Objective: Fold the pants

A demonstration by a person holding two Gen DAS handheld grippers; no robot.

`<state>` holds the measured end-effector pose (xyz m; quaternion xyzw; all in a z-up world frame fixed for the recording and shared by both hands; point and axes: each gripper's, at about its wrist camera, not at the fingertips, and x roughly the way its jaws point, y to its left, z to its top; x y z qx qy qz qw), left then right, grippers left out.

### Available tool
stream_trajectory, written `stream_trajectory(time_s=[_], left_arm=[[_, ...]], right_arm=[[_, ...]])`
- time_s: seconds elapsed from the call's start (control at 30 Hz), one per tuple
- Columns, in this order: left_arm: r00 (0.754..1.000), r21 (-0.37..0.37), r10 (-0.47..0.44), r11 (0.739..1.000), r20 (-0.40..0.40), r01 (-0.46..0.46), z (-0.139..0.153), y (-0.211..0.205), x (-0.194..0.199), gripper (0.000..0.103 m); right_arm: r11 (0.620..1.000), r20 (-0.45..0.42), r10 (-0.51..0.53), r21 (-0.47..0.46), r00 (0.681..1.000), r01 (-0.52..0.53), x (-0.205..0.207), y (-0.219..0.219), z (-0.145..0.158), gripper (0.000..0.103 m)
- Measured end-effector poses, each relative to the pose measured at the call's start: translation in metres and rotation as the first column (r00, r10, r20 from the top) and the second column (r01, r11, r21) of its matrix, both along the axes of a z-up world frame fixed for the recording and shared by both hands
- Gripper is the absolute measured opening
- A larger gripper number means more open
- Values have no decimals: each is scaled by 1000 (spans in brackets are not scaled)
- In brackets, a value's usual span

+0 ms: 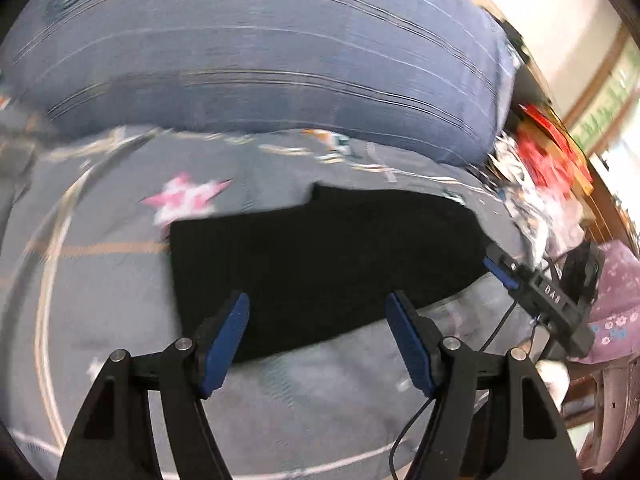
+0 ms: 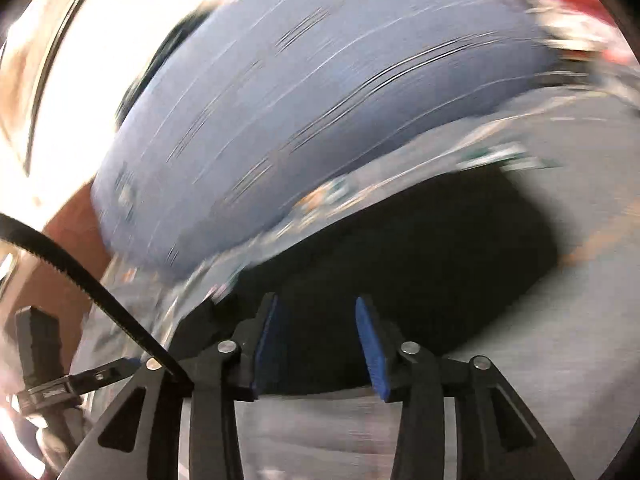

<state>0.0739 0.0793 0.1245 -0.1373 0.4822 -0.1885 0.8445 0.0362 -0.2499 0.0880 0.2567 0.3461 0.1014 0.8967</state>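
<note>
On the grey patterned bedspread point(image 1: 100, 280) the black pants point(image 1: 320, 264) lie flat as a folded rectangle, below the blue striped pillow point(image 1: 260, 60). I hold my left gripper point(image 1: 318, 344) over their near edge, fingers spread apart, gripping nothing. My right gripper point(image 2: 316, 348) hovers over the pants too, fingers likewise apart and empty. Both views are motion-blurred.

Left tongs point(image 1: 318, 344) gape wide, blue pads angled outward, nothing between them. Right tongs point(image 2: 316, 348) spread too, narrower, and likewise hold nothing.
</note>
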Motion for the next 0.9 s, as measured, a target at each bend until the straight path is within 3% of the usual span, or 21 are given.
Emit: stream_trajectory(time_s=[0.1, 0.2, 0.37, 0.57, 0.73, 0.83, 0.9], left_arm=[[996, 11, -89, 996, -16, 89, 8, -49, 30, 70], [980, 66, -195, 978, -47, 198, 10, -113, 61, 70], [944, 168, -320, 929, -84, 330, 3, -209, 109, 70], [914, 203, -382, 892, -133, 403, -19, -280, 148, 70], [848, 308, -512, 792, -135, 527, -38, -328, 155, 70], [795, 338, -582, 724, -169, 602, -55, -351, 158, 72], [765, 349, -610, 685, -206, 639, -67, -358, 157, 91]], right_arm=[[986, 22, -167, 20, 986, 167, -19, -48, -7, 47], [968, 7, -251, 24, 968, 251, -26, -75, -18, 50], [967, -60, -221, 117, 973, 227, -17, -94, -39, 50], [969, -68, -179, 159, 982, 188, -10, -88, -45, 50], [965, -46, -195, 169, 980, 200, 0, -89, -48, 50], [969, -28, -195, 151, 980, 197, 6, -86, -48, 53], [975, -12, -183, 124, 983, 183, 9, -78, -47, 60]])
